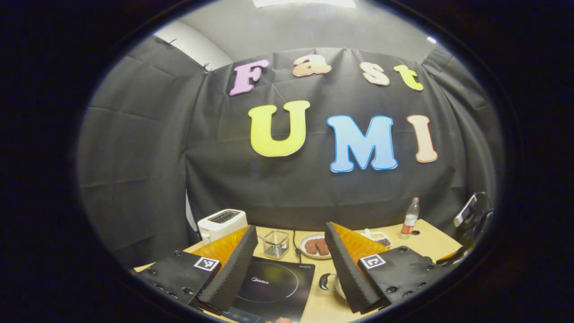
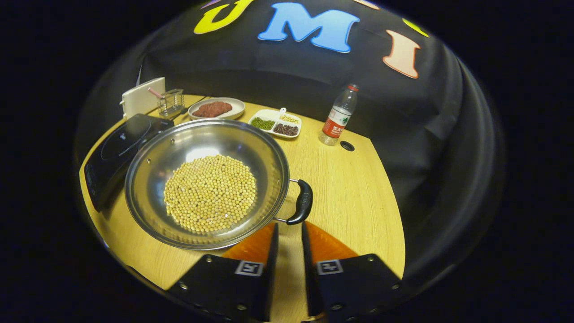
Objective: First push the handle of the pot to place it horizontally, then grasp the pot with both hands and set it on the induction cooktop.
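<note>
In the right gripper view a steel pot (image 2: 148, 179) holding soybeans (image 2: 210, 193) rests on the wooden table (image 2: 354, 202). Its black side handle (image 2: 304, 201) points toward me. My right gripper (image 2: 289, 224) has its fingers drawn nearly together with nothing between them, tips just short of the handle's near end. The black induction cooktop (image 2: 119, 146) lies left of the pot. In the left gripper view my left gripper (image 1: 291, 237) is open and held above the cooktop (image 1: 273, 282). A pot handle (image 1: 323, 281) peeks out beside its right finger.
Behind the pot stand a plate of meat (image 2: 215, 109), a divided dish of beans (image 2: 276, 123), a water bottle (image 2: 338, 116), a wire basket (image 2: 171, 102) and a white toaster (image 2: 143, 96). A cable hole (image 2: 346, 146) lies near the bottle. The table's rounded edge runs close on the right.
</note>
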Available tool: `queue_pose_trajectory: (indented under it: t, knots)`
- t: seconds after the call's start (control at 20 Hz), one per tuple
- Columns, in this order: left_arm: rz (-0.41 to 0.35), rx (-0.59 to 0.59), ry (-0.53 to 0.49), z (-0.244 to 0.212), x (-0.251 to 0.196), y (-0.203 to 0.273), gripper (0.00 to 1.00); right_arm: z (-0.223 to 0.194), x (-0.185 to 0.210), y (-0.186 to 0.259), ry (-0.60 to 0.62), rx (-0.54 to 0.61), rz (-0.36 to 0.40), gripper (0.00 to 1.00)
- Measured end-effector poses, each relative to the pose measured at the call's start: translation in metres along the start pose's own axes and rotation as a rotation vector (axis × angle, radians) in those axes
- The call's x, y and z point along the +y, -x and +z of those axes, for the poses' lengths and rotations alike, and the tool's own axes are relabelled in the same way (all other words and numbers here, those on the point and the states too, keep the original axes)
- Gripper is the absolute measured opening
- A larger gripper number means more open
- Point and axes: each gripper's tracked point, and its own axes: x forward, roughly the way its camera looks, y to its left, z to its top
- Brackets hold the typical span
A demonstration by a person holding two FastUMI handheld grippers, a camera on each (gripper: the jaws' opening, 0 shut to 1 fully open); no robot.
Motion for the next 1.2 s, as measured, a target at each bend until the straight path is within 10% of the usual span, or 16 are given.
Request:
queue_pose_trajectory:
  t: [0.15,1.2]
  knots:
    - [-0.029,0.029,-0.004,-0.015,-0.011,-0.007,1.00,0.021,-0.011,0.013,-0.101,-0.091,-0.009,1.00]
    - [-0.267,0.443,-0.018,-0.195,-0.100,-0.099,0.98,0.046,-0.005,-0.012,-0.274,-0.116,0.033,0.98]
